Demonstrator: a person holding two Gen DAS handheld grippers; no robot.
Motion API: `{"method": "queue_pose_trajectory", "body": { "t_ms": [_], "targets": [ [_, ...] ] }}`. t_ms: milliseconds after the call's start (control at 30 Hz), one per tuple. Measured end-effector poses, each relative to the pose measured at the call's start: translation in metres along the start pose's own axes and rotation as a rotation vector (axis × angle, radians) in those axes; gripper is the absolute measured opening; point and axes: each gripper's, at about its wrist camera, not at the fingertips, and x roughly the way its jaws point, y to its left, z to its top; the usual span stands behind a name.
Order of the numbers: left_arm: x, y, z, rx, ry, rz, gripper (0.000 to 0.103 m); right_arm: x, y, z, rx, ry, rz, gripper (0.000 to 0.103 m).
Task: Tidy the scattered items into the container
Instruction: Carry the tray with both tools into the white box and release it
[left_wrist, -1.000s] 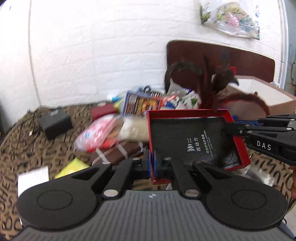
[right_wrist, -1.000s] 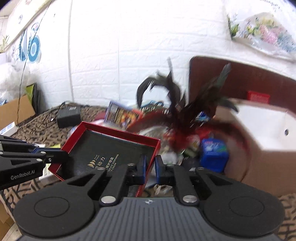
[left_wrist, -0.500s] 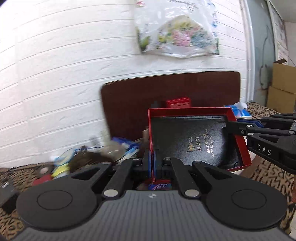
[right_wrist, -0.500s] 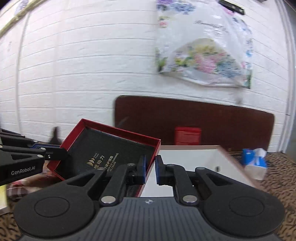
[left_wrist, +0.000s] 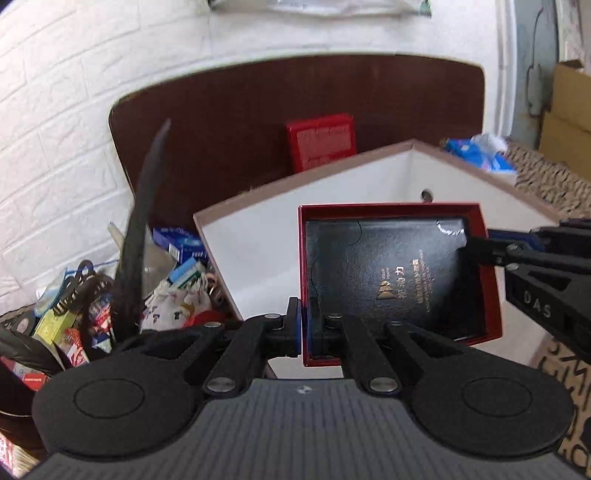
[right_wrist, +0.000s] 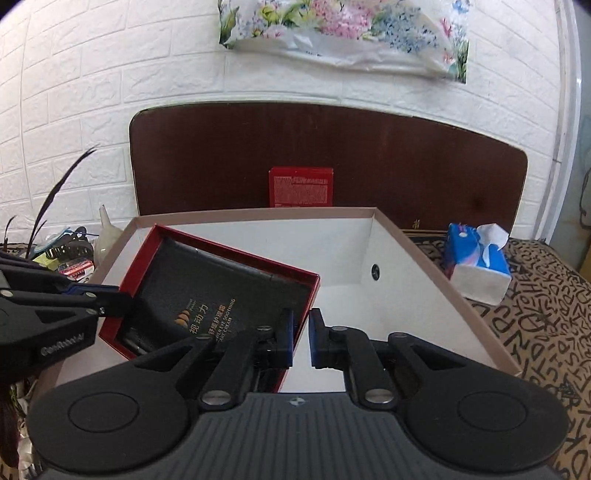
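A dark brown wooden headboard (right_wrist: 369, 158) stands against the white brick wall, and before it sits a large open cardboard container with white inner walls (right_wrist: 406, 266). Held over that container is a shallow red box with a black leather-look insert (right_wrist: 207, 291), tilted, printed in gold with Chinese characters and "EYE SOOTHING CARE CREAM". The left gripper (left_wrist: 303, 330), marked "GenRobot.AI", has its blue-padded jaws pressed together on the box's left red wall. The right gripper (right_wrist: 301, 338), lettered "DAS", pinches the box's opposite red wall, its jaws nearly closed. A blue and white tissue pack (right_wrist: 476, 262) lies just right of the container; a small red carton (right_wrist: 301, 186) leans on the headboard.
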Motion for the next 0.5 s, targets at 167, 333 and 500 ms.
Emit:
{"method": "queue_pose_trajectory", "body": {
  "t_ms": [167, 333, 500],
  "targets": [
    [0.008, 0.003, -0.003, 0.021, 0.011, 0.01, 0.016, 0.007, 0.003, -0.005, 0.014, 0.031, 0.01, 0.009],
    [0.001, 0.004, -0.009, 0.04, -0.007, 0.006, 0.042, 0.01, 0.004, -0.011, 0.026, 0.042, 0.028, 0.01],
    [-0.014, 0.001, -0.014, 0.056, -0.032, 0.012, 0.051, 0.003, 0.011, -0.013, 0.028, 0.036, 0.04, 0.012]
  ]
}}
